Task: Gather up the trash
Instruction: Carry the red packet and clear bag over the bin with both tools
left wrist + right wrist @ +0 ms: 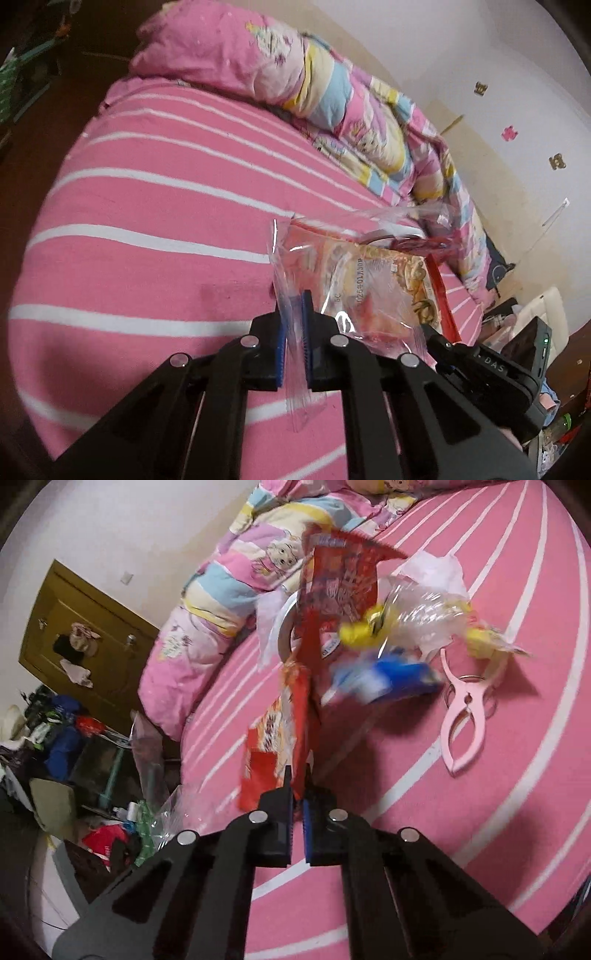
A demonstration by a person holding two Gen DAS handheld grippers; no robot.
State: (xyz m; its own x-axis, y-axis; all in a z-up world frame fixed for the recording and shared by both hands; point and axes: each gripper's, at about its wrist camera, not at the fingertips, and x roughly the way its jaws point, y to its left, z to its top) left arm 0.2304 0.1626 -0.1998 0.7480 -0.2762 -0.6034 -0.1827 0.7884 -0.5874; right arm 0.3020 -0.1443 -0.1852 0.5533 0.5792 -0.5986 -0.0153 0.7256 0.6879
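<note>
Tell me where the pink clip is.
In the right wrist view, the pink clip lies on the striped bed, right of the blue wrapper.

Two fisheye wrist views, each looking down along its claw, close over the same pink white-striped bed (140, 192).

A bed (147, 206) in pink striped sheets, a rumpled quilt (332, 92) (cartoon print), white wall (498, 55), brown door (77, 627).
</note>
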